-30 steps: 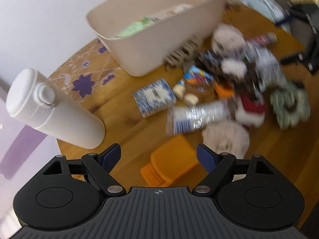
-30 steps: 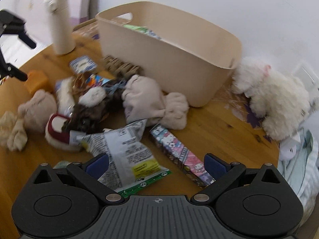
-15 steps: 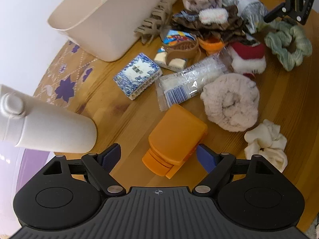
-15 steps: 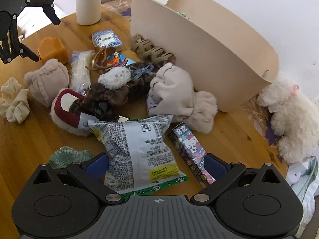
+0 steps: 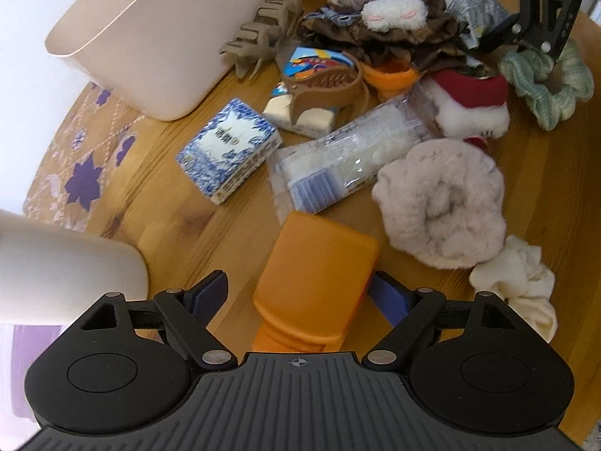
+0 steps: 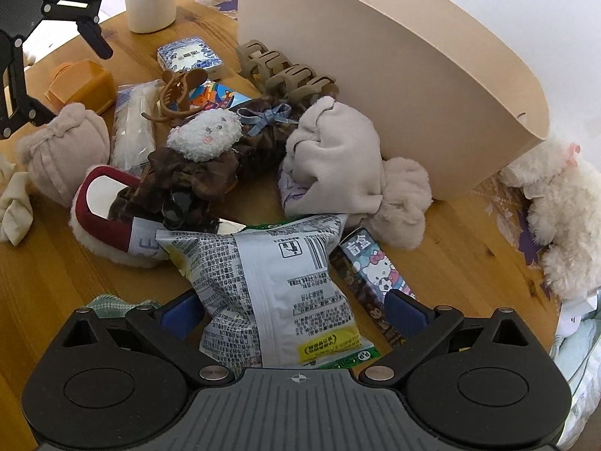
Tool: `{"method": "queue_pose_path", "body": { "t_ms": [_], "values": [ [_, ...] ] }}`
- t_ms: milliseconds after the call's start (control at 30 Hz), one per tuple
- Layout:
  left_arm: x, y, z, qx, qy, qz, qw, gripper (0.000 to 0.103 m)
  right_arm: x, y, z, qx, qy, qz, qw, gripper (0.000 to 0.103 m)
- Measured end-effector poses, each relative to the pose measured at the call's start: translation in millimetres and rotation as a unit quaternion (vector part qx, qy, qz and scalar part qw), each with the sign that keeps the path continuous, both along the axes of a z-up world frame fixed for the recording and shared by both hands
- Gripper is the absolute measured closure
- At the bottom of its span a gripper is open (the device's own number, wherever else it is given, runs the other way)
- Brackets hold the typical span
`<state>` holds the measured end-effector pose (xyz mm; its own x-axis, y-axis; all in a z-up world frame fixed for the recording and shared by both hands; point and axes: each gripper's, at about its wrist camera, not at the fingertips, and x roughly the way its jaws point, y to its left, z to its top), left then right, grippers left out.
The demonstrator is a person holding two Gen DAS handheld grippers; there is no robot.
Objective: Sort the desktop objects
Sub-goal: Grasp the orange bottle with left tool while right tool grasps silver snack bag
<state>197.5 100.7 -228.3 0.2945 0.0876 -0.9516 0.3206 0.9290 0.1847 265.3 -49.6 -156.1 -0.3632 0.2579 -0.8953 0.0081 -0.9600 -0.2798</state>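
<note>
My left gripper (image 5: 298, 297) is open, its blue pads on either side of an orange plastic box (image 5: 315, 274) on the wooden table; the box also shows in the right wrist view (image 6: 80, 84). My right gripper (image 6: 291, 310) is open around the lower part of a grey snack bag (image 6: 278, 282), with a Hello Kitty box (image 6: 375, 274) by its right finger. A beige bin (image 6: 394, 67) stands behind the pile; it also shows in the left wrist view (image 5: 169, 37).
A white bottle (image 5: 64, 270) stands left of the left gripper. A blue-white tissue pack (image 5: 229, 148), clear packet (image 5: 349, 158), beige fluffy roll (image 5: 441, 203), cream scrunchie (image 5: 520, 282), green scrunchie (image 5: 544, 82), hair claws (image 6: 285, 71) and a white plush (image 6: 556, 218) lie around.
My left gripper has come down and forward so the orange box now sits between its fingers. My right gripper has closed in on the snack bag. Both stay open.
</note>
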Motion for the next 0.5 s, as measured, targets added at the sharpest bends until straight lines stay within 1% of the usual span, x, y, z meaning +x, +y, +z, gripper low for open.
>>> {"method": "queue_pose_path", "body": {
  "t_ms": [67,100,133,167,200,267,300,367,400,433,500],
  "values": [
    [1,1,0,-0.017,0.005,0.005,0.9998,0.027,2,0,0,-0.008,-0.001,-0.002,1.0,0.0],
    [3,3,0,-0.031,0.012,0.011,0.9994,0.034,3,1,0,-0.013,-0.001,-0.002,1.0,0.004],
    [3,4,1,-0.036,0.016,0.016,0.9991,0.038,4,1,0,-0.017,-0.001,-0.003,1.0,0.009],
    [3,5,0,-0.042,0.02,0.02,0.9987,0.039,5,2,0,-0.021,-0.005,-0.004,1.0,0.016],
    [2,5,0,-0.044,0.021,0.022,0.9986,0.04,6,2,-1,-0.024,-0.01,-0.006,1.0,0.019],
    [1,5,0,-0.045,0.021,0.025,0.9985,0.042,9,3,-1,-0.023,-0.014,-0.008,1.0,0.02],
    [1,5,-1,-0.044,0.021,0.028,0.9984,0.042,11,3,-1,-0.025,-0.013,-0.008,1.0,0.024],
    [0,3,-1,-0.042,0.022,0.031,0.9984,0.044,16,3,1,-0.026,-0.009,-0.01,1.0,0.025],
    [0,3,0,-0.043,0.023,0.034,0.9982,0.044,19,3,2,-0.029,-0.006,-0.012,0.999,0.03],
    [0,3,0,-0.044,0.024,0.038,0.998,0.045,22,4,3,-0.034,-0.004,-0.015,0.999,0.032],
    [-3,-1,3,-0.045,0.023,0.045,0.9977,0.046,28,5,7,-0.037,0.003,-0.022,0.999,0.032]
  ]
}}
